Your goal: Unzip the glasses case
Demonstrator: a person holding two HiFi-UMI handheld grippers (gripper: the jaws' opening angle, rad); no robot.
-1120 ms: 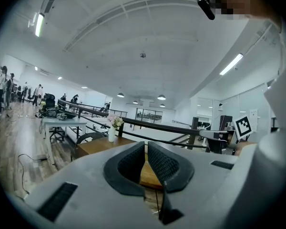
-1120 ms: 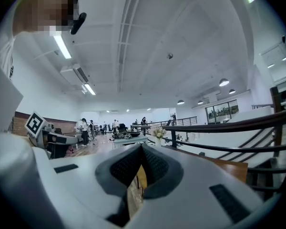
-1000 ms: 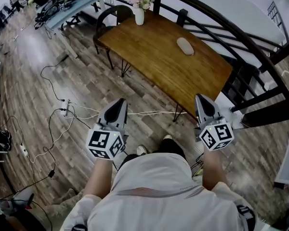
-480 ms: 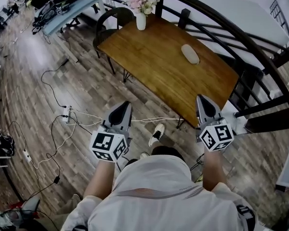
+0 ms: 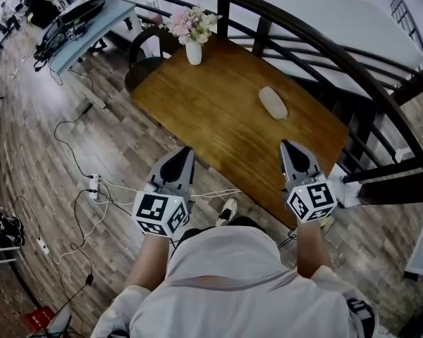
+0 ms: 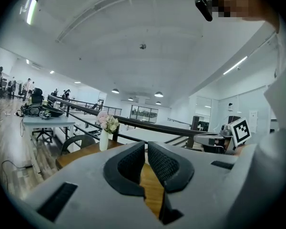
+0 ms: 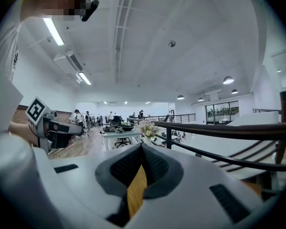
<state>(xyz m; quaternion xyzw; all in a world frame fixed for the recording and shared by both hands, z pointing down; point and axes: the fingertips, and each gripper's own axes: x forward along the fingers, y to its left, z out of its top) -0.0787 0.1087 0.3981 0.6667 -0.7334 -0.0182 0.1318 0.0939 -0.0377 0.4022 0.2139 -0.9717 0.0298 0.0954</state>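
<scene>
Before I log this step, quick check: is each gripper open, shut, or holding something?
Left gripper: shut, nothing between its jaws.
Right gripper: shut, nothing between its jaws.

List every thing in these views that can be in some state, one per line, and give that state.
Left gripper: shut, nothing between its jaws.
Right gripper: shut, nothing between its jaws.
Glasses case: lying flat on the table, untouched; zip too small to read.
Vase of flowers: upright at the table's far corner.
Chair: upright, at the table's far end.
</scene>
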